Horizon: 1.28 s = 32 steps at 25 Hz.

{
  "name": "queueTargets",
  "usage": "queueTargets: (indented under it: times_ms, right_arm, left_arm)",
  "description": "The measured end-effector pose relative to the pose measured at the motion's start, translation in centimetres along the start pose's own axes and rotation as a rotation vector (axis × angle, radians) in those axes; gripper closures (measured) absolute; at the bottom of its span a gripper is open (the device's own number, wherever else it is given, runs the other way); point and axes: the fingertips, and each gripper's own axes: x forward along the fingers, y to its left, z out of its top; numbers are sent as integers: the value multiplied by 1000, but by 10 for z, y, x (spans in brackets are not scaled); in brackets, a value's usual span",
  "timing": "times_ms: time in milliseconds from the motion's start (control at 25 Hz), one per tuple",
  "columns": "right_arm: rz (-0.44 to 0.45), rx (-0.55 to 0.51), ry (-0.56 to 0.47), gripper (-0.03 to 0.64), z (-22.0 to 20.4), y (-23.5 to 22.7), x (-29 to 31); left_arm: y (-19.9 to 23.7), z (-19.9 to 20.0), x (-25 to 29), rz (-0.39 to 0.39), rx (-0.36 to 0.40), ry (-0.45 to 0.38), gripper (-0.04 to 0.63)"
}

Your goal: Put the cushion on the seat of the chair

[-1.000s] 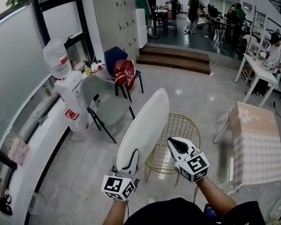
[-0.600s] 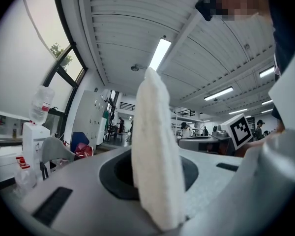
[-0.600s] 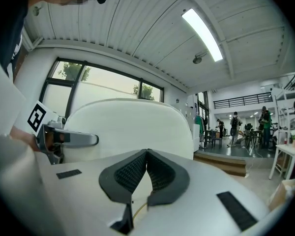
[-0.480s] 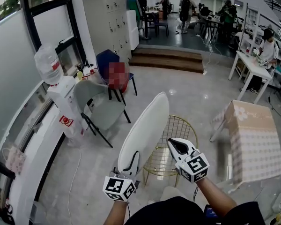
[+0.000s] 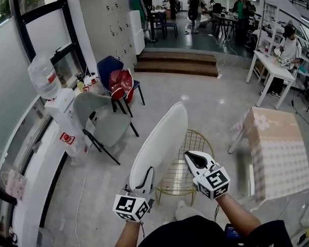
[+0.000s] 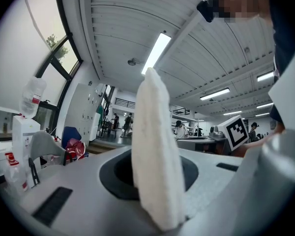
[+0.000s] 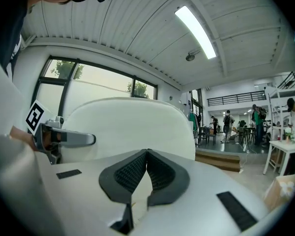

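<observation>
A white oval cushion [image 5: 162,138] stands on edge in the air over the gold wire chair [image 5: 194,147]. My left gripper [image 5: 144,180] is shut on the cushion's near lower edge. In the left gripper view the cushion [image 6: 155,156] rises as a thick white slab between the jaws of the left gripper [image 6: 156,191]. My right gripper [image 5: 191,157] hovers just right of the cushion, above the chair's seat, shut with nothing in it. In the right gripper view its ribbed pads [image 7: 160,171] meet at the right gripper's [image 7: 146,154] tips, and the cushion's [image 7: 132,127] broad face fills the space beyond. The cushion hides part of the seat.
A table with a checked cloth [image 5: 278,148] stands right of the gold chair. A grey chair [image 5: 104,118], a water dispenser [image 5: 62,112] and a blue chair with a red bag [image 5: 121,82] line the left. Steps [image 5: 177,63] and people at desks lie farther back.
The view has drifted: the grey chair, dispenser and blue chair slid left and the table shifted slightly. Both grippers and the cushion keep their places in the picture, the cushion still gripped.
</observation>
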Motion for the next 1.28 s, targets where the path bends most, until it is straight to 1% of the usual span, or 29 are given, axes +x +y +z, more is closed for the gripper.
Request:
queueTargets:
  times_ms: [120,360,600,960,1280]
  right_arm:
    - [-3,12,10,598,-6,-11,5]
    - [-9,40,39,598,-21,-33,17]
    - [4,60,82,598,-37,-35,34]
    - [-2,108,148,598,-71,-55,47]
    - [-16,145,176,598,-91,-67,57]
  left_arm:
    - [-1,-3,13,-12,-2,10,531]
    - [-1,-19,35,-26,-5,65,531]
    - [13,-34,51,-27,-6,120,531]
    - [20,-67,76,-48,-14,196,531]
    - [30,-88,89,-48,-13,250,531]
